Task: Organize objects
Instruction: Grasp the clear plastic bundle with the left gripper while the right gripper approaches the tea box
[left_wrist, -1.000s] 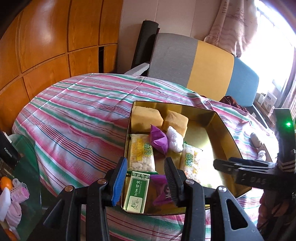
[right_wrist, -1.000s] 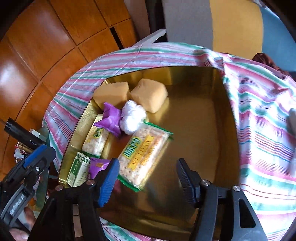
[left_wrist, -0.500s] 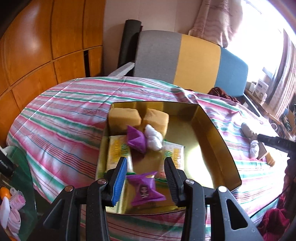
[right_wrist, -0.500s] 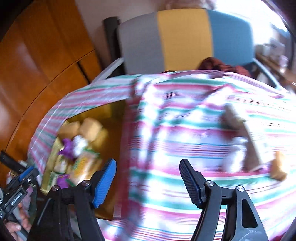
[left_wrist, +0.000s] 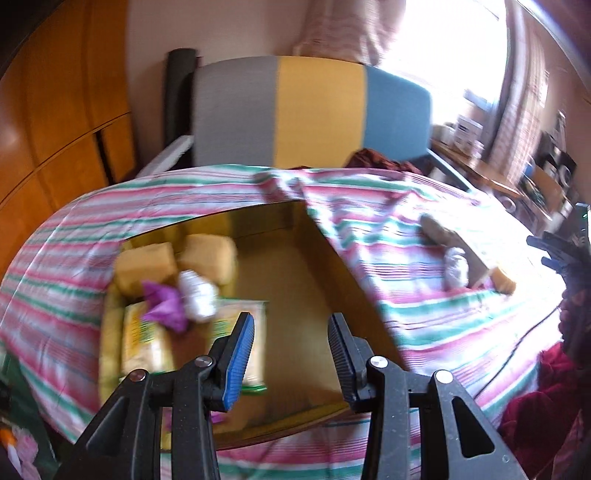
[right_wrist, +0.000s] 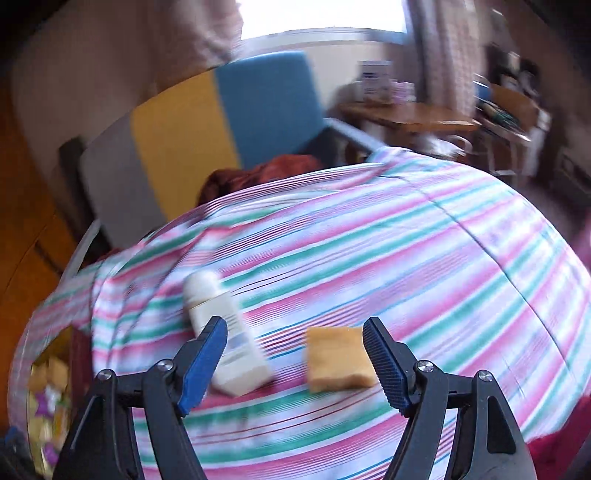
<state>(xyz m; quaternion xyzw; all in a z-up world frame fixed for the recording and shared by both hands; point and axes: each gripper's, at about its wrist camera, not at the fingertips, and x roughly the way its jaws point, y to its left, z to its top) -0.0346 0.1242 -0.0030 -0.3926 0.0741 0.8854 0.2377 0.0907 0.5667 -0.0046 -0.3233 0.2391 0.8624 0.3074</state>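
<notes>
Both views blurred | left tongs (left_wrist: 291, 343) narrow, empty | right tongs (right_wrist: 295, 349) just widening, empty | tin (left_wrist: 317, 236) contents smeared

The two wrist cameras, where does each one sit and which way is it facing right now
Left wrist: on the left hand-held gripper, angled down at the gold tray of snacks; its empty fingers show.
Right wrist: on the right hand-held gripper, angled down at a white bottle and yellow sponge cake; jaws just opening.
Shared: striped cloth, tray, bottle, cake, tricolour chair.
</notes>
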